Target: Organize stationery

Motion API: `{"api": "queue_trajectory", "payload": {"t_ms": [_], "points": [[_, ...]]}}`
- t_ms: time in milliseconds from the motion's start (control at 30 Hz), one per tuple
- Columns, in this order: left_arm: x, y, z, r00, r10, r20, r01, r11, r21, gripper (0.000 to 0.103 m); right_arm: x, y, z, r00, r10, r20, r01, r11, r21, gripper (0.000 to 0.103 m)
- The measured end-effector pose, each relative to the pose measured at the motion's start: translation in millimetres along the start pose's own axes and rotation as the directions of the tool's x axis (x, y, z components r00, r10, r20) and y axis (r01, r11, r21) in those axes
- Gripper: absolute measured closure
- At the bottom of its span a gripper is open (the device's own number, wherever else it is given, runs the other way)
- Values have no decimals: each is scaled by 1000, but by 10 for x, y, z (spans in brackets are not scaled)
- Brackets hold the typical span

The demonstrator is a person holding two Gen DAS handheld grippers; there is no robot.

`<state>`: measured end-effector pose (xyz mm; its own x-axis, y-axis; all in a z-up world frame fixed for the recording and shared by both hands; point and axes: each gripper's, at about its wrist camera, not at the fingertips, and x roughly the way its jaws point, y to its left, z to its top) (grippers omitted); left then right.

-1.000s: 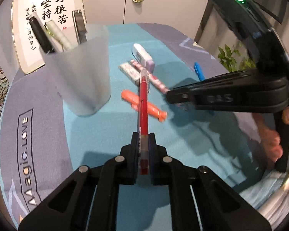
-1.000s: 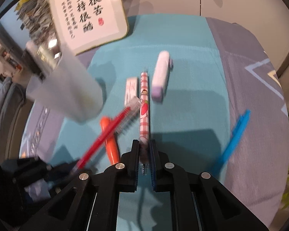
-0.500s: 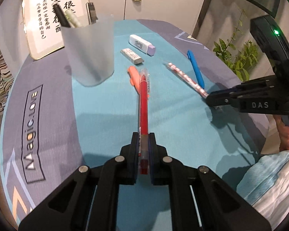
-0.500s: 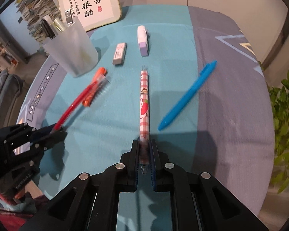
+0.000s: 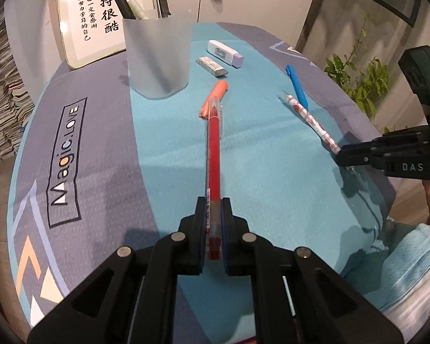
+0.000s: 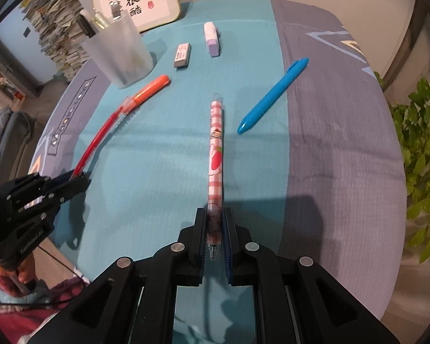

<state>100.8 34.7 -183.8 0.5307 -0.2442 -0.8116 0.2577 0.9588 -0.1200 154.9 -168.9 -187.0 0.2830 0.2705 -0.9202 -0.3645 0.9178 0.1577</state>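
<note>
A teal and grey cloth (image 5: 172, 154) covers the table. Left wrist view: the frosted cup (image 5: 157, 57) blurs the pens inside; the left gripper (image 5: 213, 215) clamps a red pen (image 5: 214, 154). Right wrist view: the right gripper (image 6: 214, 223) clamps a pink checked pen (image 6: 216, 154), its tip hidden between the jaws.

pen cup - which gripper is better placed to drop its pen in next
Left, probably. The left gripper holds the red pen pointing toward the pen cup; the right gripper sits farther off.
</note>
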Motion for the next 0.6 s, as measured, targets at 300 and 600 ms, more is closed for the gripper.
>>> {"api": "queue_trajectory", "payload": {"t_ms": [300, 600], "points": [[-4, 91, 91, 1000, 0, 9, 1, 999, -52, 78, -185, 42, 135, 996, -8, 84, 9, 1000, -13, 78], [37, 30, 350, 999, 7, 31, -7, 1000, -20, 62, -62, -100, 401, 995, -40, 88, 37, 999, 36, 63]]}}
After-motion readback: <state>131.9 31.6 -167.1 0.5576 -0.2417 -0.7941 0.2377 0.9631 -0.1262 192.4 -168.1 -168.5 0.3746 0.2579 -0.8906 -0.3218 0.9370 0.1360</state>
